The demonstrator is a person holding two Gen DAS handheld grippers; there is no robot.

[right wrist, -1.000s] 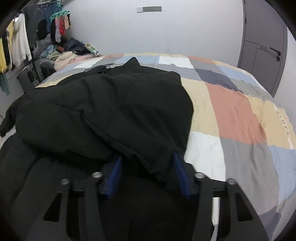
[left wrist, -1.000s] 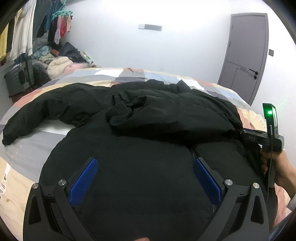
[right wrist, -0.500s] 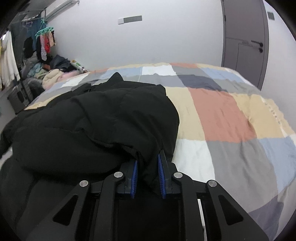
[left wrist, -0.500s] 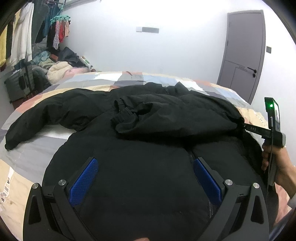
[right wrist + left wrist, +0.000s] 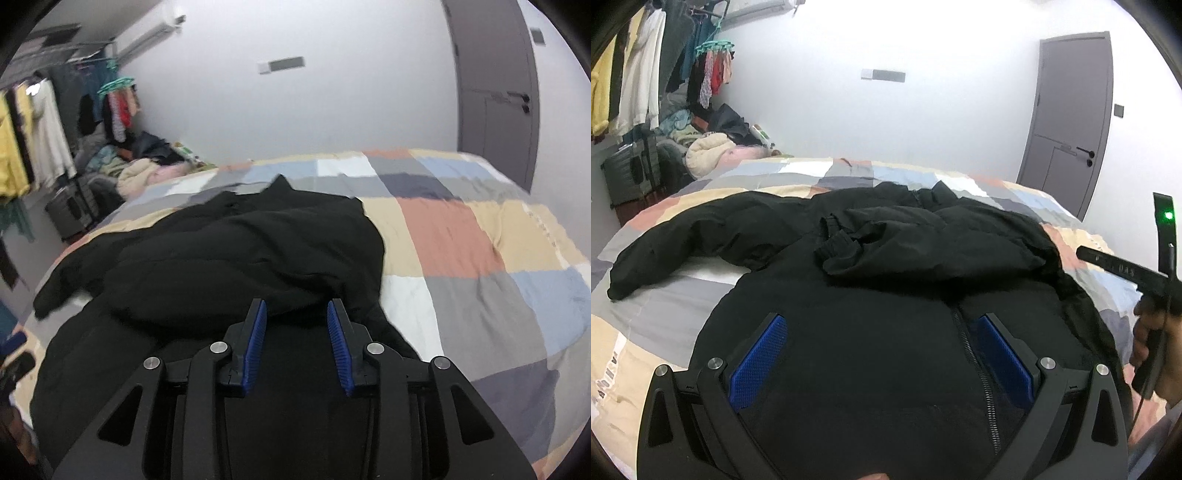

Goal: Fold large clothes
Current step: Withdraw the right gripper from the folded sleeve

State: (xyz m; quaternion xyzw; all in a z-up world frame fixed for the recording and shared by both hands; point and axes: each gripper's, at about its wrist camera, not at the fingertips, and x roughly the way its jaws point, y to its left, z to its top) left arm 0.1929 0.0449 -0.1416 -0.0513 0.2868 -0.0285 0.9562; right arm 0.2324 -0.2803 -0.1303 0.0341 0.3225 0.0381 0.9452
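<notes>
The big black puffy jacket (image 5: 240,251) lies on the bed's checked patchwork quilt (image 5: 461,236), one sleeve folded over, and the right gripper (image 5: 296,314) has just spread apart, letting go, while the left gripper (image 5: 879,343) waits wide open.

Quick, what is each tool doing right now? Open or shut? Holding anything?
Left tool: open wide above the black jacket, gripping nothing.
Right tool: open, has just been opening; the jacket lies beyond its pads, nothing gripped.

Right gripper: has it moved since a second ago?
Yes. The right gripper has pulled back and up from the jacket fold, the bed sitting lower; its jaws reopened, nothing between them.
</notes>
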